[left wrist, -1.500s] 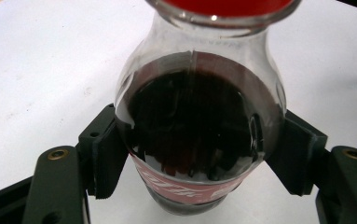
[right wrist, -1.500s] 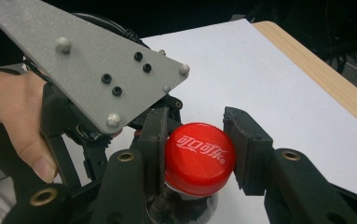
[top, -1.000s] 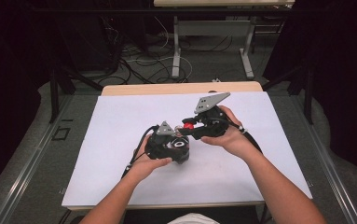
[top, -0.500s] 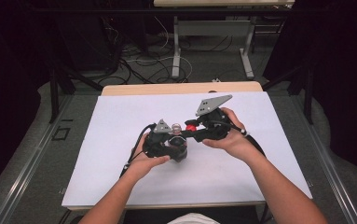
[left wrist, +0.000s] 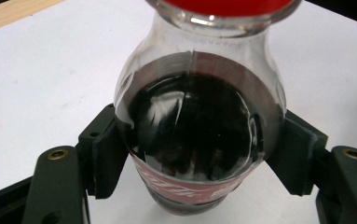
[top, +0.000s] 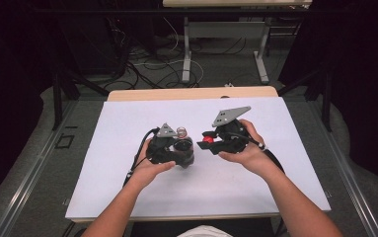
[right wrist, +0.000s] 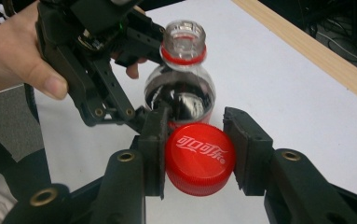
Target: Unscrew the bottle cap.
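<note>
A small clear cola bottle (top: pixel 182 145) with dark drink and a red label stands upright on the white table sheet (top: pixel 127 118). My left gripper (top: pixel 179 153) is shut on the bottle's body (left wrist: pixel 197 135), one pad on each side. The bottle's mouth (right wrist: pixel 183 35) is uncapped, with a red ring under it. To its right, my right gripper (top: pixel 205 140) is shut on the red bottle cap (right wrist: pixel 200 158), held a short way off the bottle (right wrist: pixel 181 93). The cap (top: pixel 207 139) shows white lettering on its top in the right gripper view.
The white sheet covers a wooden table whose far edge (top: pixel 191 93) shows as a tan strip. Beyond it stand metal table legs (top: pixel 186 49) and cables on the floor. Forearms come in from the bottom of the high view.
The right gripper has drawn the red cap a little to the right, away from the bottle's mouth. The left gripper holds the bottle in the same place.
</note>
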Motion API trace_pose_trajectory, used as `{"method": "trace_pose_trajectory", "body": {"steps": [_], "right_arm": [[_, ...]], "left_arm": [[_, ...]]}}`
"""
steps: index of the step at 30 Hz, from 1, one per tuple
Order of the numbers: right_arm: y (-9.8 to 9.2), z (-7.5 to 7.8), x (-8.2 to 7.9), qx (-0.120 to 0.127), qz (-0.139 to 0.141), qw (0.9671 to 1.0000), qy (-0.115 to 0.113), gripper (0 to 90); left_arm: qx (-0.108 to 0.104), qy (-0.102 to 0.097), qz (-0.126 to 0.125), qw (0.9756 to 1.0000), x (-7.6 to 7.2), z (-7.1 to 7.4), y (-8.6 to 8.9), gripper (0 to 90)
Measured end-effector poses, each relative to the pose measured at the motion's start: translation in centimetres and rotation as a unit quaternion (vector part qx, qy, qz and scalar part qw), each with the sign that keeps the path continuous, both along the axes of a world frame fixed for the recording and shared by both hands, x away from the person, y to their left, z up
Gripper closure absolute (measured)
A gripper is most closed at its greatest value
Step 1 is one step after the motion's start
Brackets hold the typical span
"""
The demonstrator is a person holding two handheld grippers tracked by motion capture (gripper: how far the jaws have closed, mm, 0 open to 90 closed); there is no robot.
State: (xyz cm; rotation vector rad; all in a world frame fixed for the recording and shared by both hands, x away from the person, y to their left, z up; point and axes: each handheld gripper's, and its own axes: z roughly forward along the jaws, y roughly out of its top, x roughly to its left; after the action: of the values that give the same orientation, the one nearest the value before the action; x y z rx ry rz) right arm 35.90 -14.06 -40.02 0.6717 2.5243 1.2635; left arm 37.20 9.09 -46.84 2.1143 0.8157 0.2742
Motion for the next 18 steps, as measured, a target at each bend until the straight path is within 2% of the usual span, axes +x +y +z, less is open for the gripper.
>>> {"method": "trace_pose_trajectory", "body": {"steps": [5,8,10,13,17,18], "right_arm": [[-0.7,-0.7,-0.1,-0.002,-0.012,0.9999,0.007,61.1],[-1.2,-1.3,-0.2,0.007,-0.026,0.9996,-0.002,61.1],[-1.6,-1.6,-0.4,0.009,-0.033,0.9994,-0.001,61.1],[-2.0,-2.5,-0.7,0.004,-0.05,0.9987,-0.01,61.1],[-2.8,-3.9,-0.8,0.015,-0.063,0.9977,0.019,61.0],[-3.0,-4.4,-0.8,0.018,-0.07,0.9972,0.019,61.0]], "left_arm": [[0.004,0.002,0.003,1.0,0.1,0.2,0.3,30.0],[0.0,-0.002,0.008,1.0,0.1,0.2,0.4,30.0],[0.002,-0.001,0.009,1.0,0.1,0.2,0.5,30.0],[0.001,-0.003,0.012,0.9999,0.1,0.2,0.5,30.0],[0.003,-0.005,0.014,0.9999,0.2,0.1,0.5,29.9],[0.0,-0.004,0.014,0.9999,0.2,0.1,0.5,29.9]]}}
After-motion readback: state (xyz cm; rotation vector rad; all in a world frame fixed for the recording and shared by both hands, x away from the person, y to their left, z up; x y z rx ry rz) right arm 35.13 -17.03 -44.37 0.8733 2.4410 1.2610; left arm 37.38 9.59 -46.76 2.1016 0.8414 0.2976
